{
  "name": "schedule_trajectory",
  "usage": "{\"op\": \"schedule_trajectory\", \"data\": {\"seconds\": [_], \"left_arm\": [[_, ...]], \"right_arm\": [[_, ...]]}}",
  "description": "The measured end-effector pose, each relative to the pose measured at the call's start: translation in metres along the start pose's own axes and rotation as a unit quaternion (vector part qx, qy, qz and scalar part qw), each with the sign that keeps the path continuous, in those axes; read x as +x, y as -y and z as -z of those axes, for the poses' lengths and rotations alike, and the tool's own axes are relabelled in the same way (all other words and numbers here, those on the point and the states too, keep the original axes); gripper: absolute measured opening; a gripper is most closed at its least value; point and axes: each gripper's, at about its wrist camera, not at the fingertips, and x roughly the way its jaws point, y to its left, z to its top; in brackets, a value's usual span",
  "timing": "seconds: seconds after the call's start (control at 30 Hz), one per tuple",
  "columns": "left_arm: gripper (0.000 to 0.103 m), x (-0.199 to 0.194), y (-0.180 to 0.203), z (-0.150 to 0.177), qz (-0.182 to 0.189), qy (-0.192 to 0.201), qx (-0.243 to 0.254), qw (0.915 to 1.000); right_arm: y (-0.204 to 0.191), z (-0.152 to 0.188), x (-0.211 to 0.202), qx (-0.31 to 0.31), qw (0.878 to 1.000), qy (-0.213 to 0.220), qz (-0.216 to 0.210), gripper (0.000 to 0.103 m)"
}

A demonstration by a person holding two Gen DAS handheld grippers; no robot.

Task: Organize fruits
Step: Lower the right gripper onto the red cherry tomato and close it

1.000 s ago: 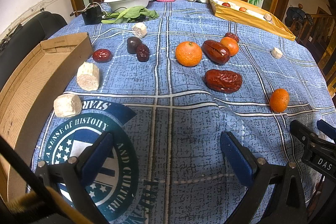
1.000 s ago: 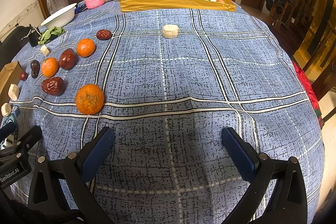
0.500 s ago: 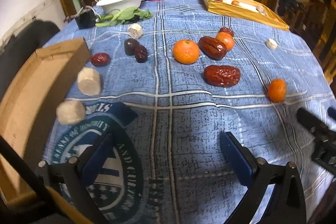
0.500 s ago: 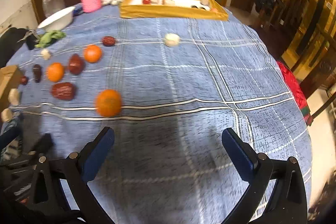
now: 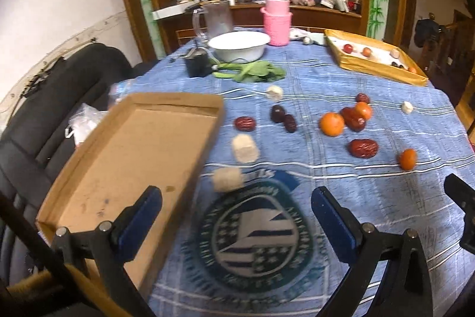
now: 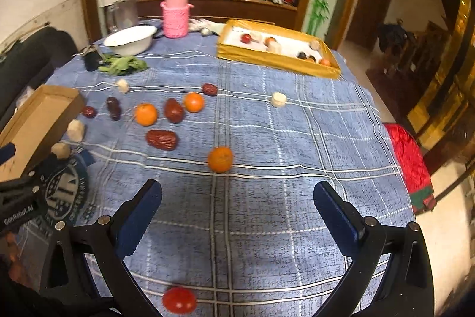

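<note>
Fruit lies scattered on the blue tablecloth: oranges (image 5: 332, 124) (image 6: 220, 159), red dates (image 5: 363, 148) (image 6: 162, 139), dark dates (image 5: 278, 113) and pale cylinder pieces (image 5: 245, 148). An empty cardboard tray (image 5: 127, 156) sits at the left. A gold tray (image 6: 277, 49) holding several fruits stands at the far right. My left gripper (image 5: 234, 216) is open and empty above the cloth's emblem. My right gripper (image 6: 237, 213) is open and empty, just short of the nearest orange. A red tomato (image 6: 179, 299) lies below it at the near edge.
A white bowl (image 5: 237, 45), pink jar (image 5: 278, 23), clear jug (image 5: 215, 20), green leaves (image 5: 252, 72) and a black cup (image 5: 196, 64) stand at the back. A black chair (image 5: 59, 97) is at the left. The table edge drops off at the right (image 6: 394, 156).
Both grippers have risen and pulled back, so more of the table and room shows. The left one has swung toward the cardboard tray. No fruit has moved.
</note>
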Motion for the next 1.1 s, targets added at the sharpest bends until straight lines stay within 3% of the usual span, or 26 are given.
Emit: {"op": "schedule_trajectory", "data": {"seconds": [0.5,1.1], "left_arm": [[0.102,-0.006,-0.015,0.015,-0.009,-0.009,-0.027,0.9996],[0.102,-0.006,0.006,0.013,0.025,-0.014,-0.02,0.9994]], "right_arm": [[-0.023,0.011,-0.022,-0.038,0.998,0.021,-0.041,0.097],[-0.009,0.021,-0.023,-0.014,0.999,0.016,-0.045,0.096]]}}
